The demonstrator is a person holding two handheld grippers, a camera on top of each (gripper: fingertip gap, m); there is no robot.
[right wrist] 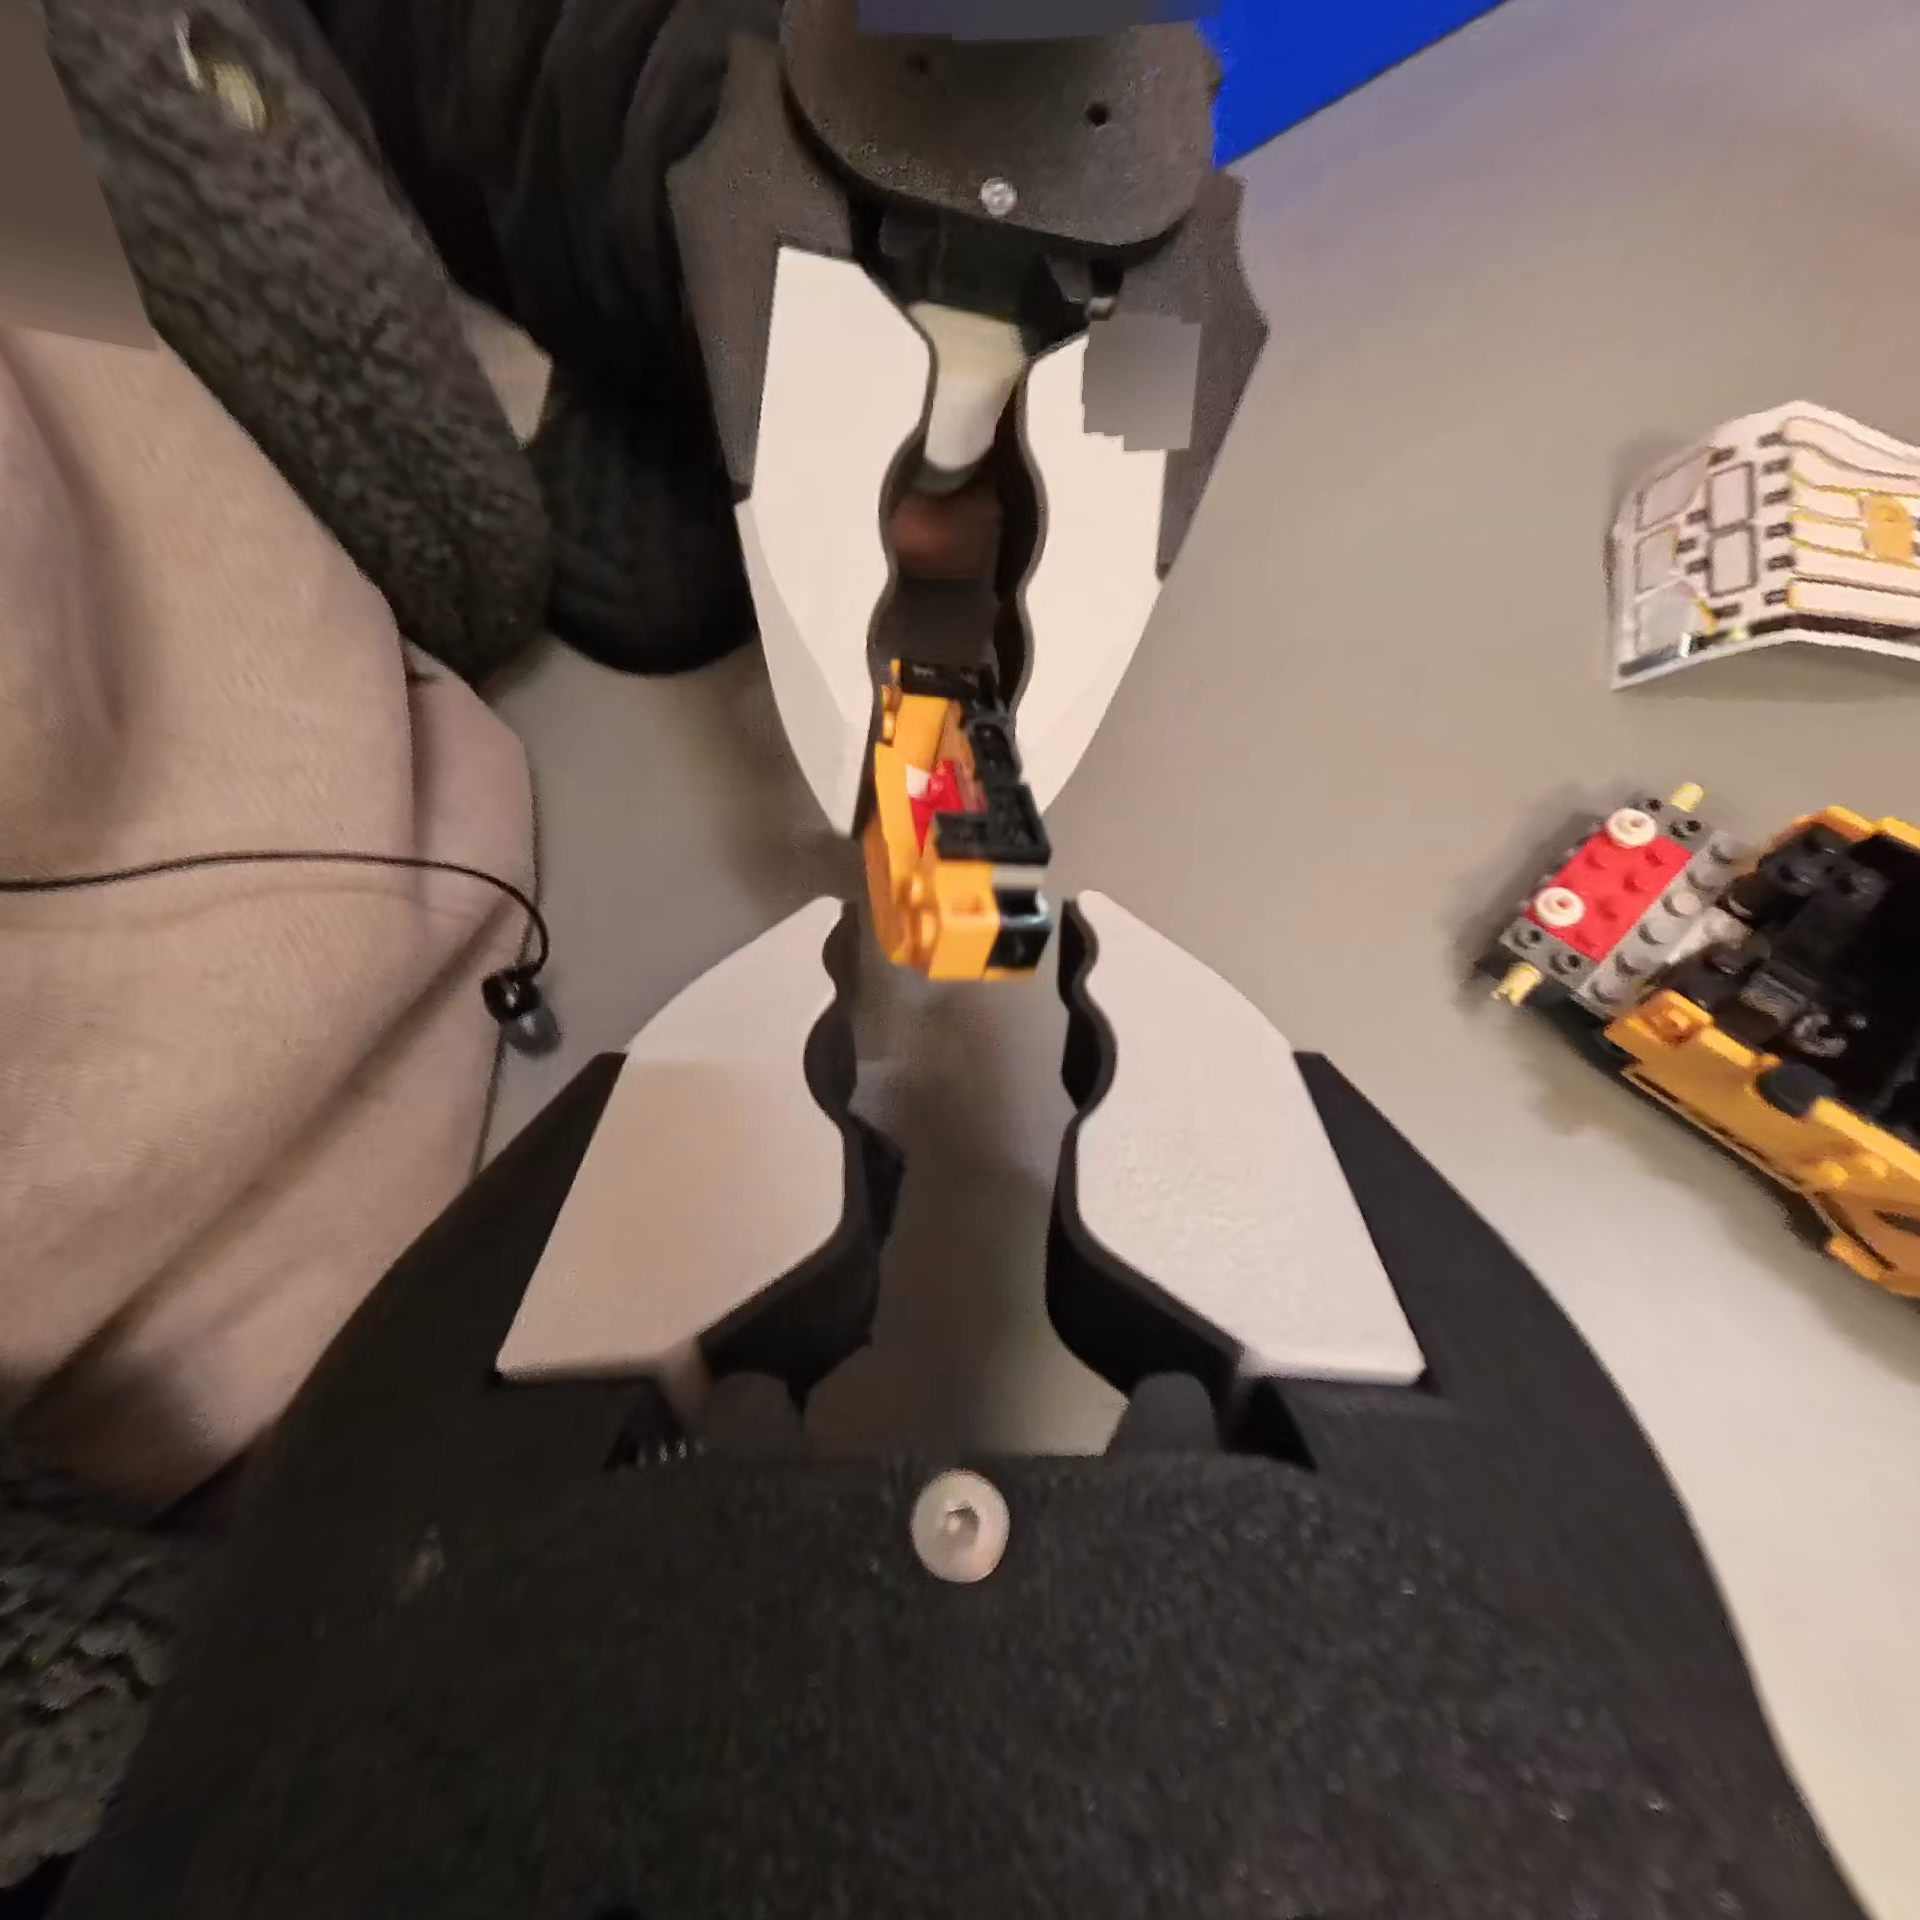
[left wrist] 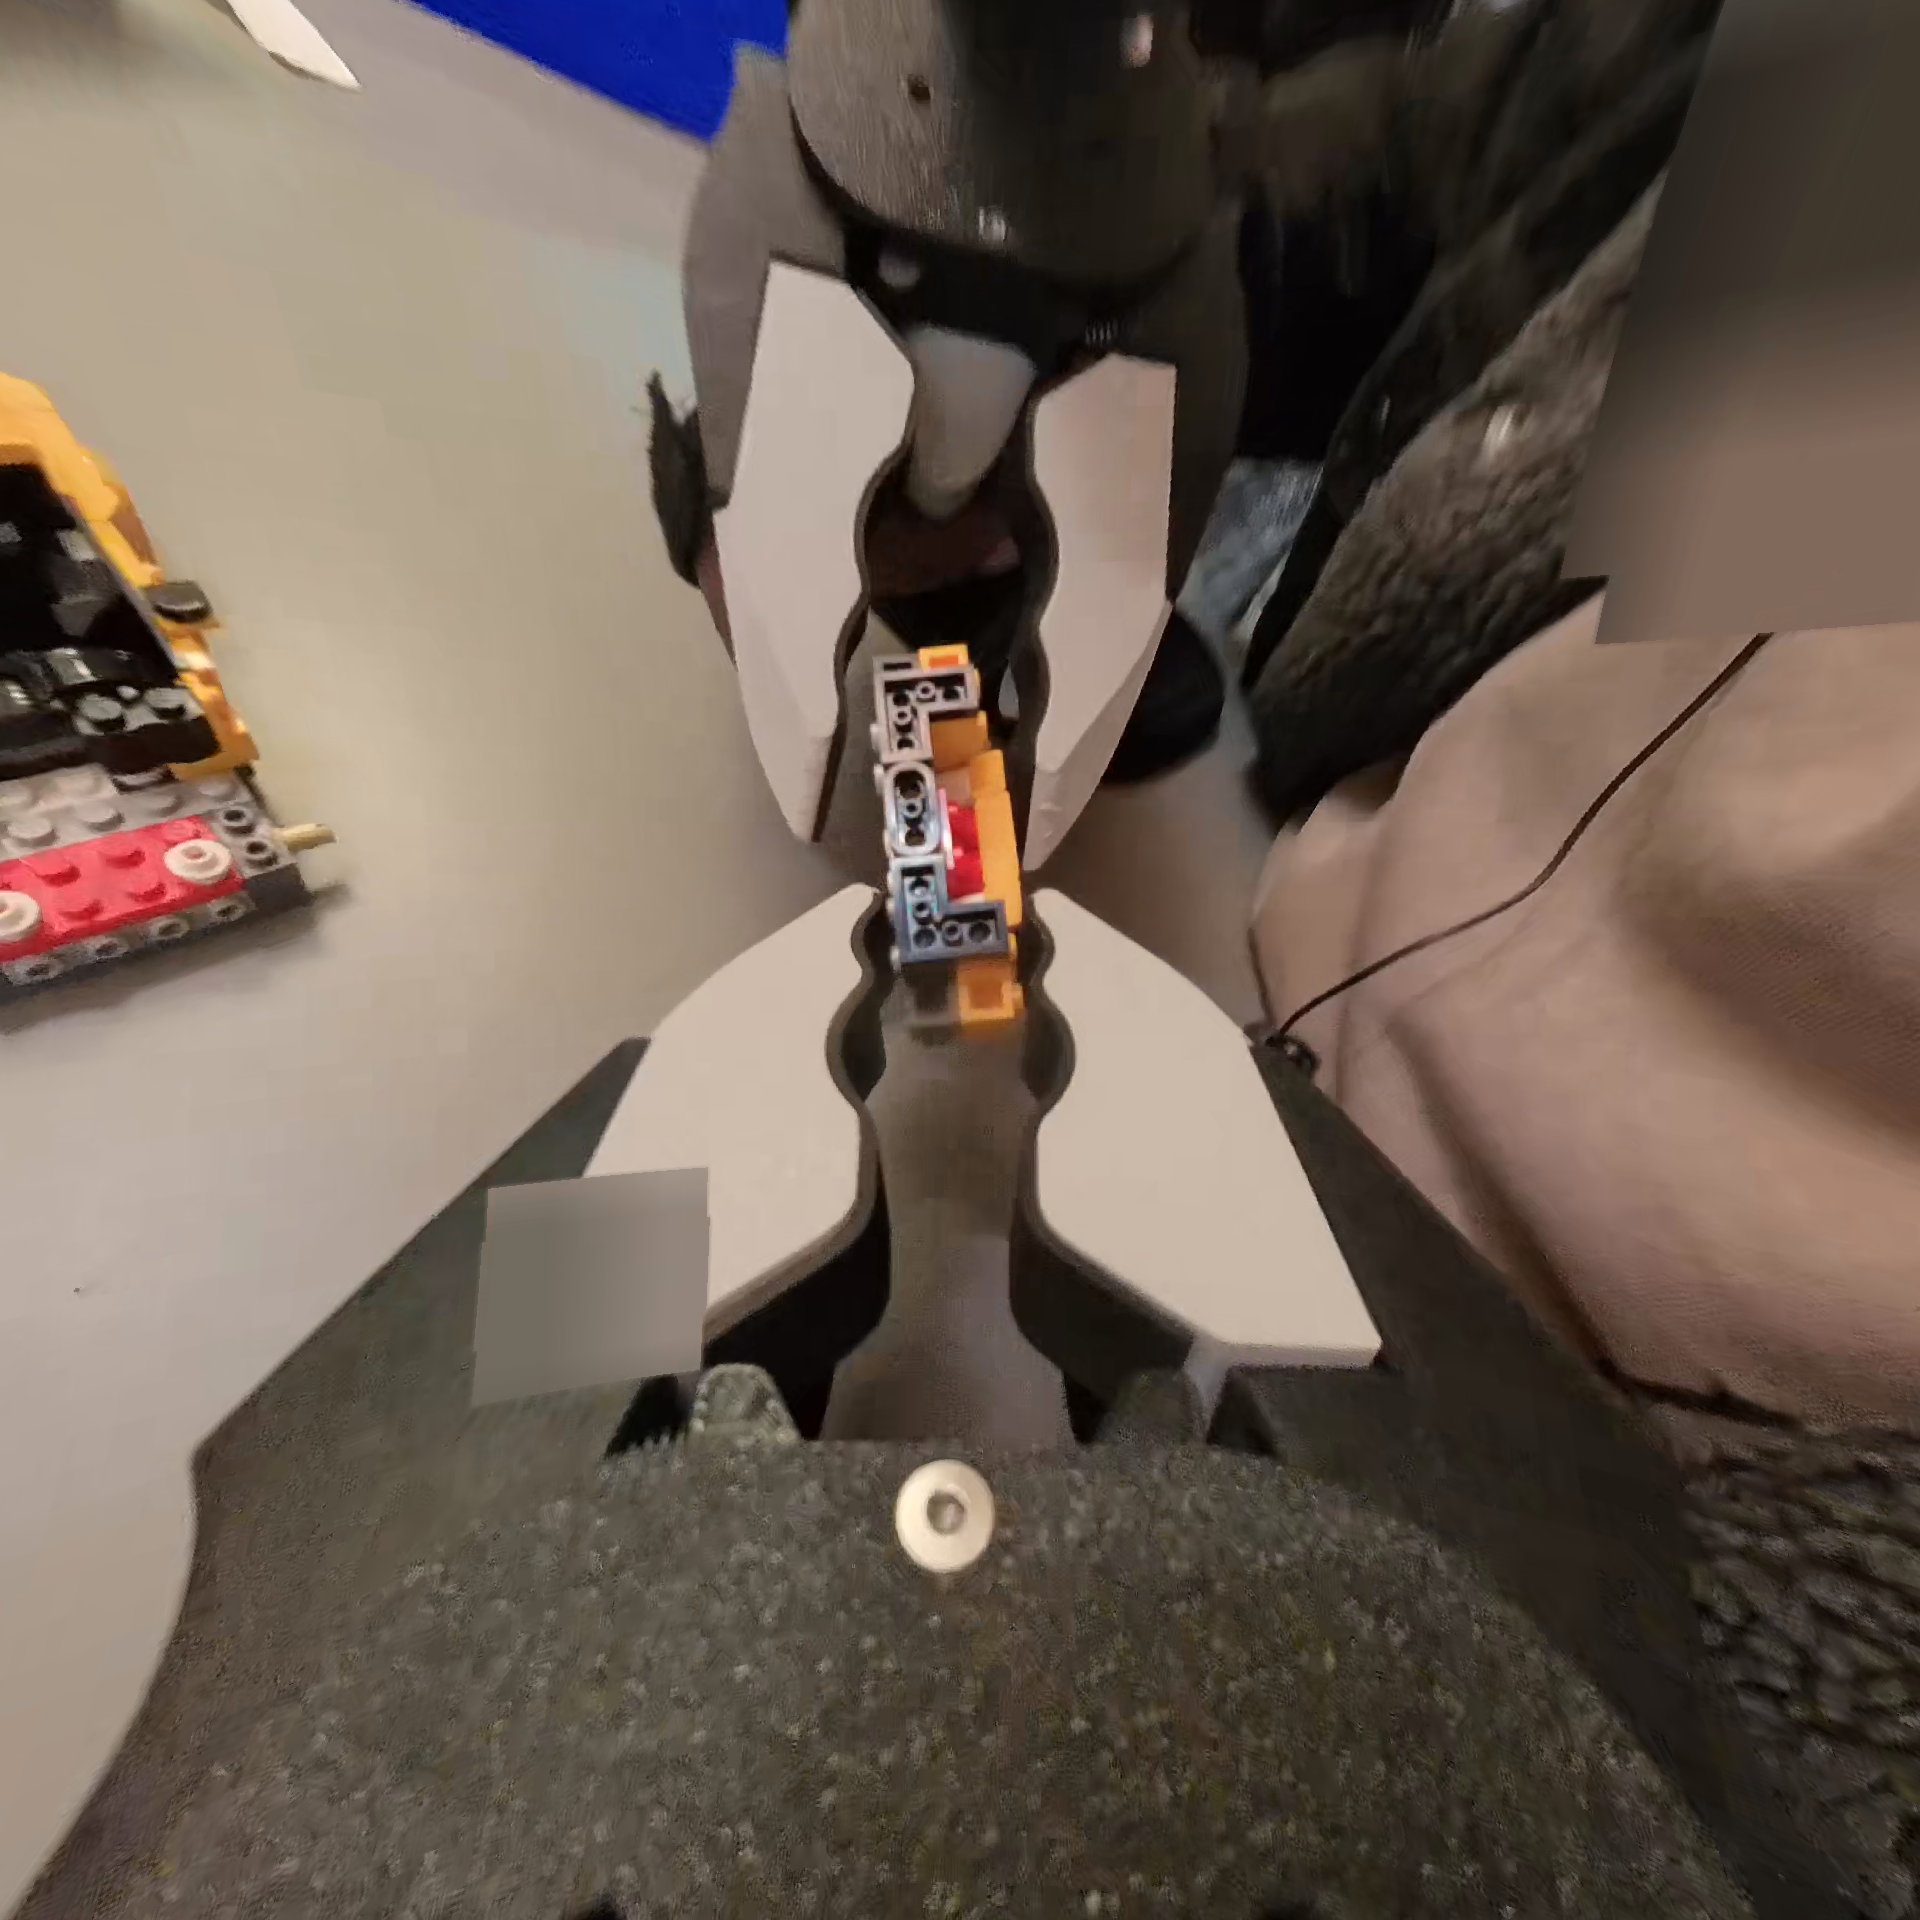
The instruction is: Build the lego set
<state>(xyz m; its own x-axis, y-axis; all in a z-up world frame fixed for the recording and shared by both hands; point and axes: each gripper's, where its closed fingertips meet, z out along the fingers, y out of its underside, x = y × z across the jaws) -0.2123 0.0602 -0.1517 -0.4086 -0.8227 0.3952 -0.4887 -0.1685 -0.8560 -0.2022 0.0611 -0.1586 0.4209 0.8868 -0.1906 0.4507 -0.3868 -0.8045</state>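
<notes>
Both grippers, left (left wrist: 951, 914) and right (right wrist: 956, 914), clamp the subassembly (left wrist: 951, 831). Light, stiff, but pops apart; hold the flat sides.

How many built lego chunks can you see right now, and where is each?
2. A small orange sub-assembly is pinched between both hand-held grippers; the larger car body lies on the table. Others may sit outside view.

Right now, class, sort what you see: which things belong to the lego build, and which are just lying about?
Part of the job:
small orange sub-assembly, gripped by left gripper and right gripper
part-built orange car
sticker sheet

Lying about:
thin black cord
beige garment
</notes>
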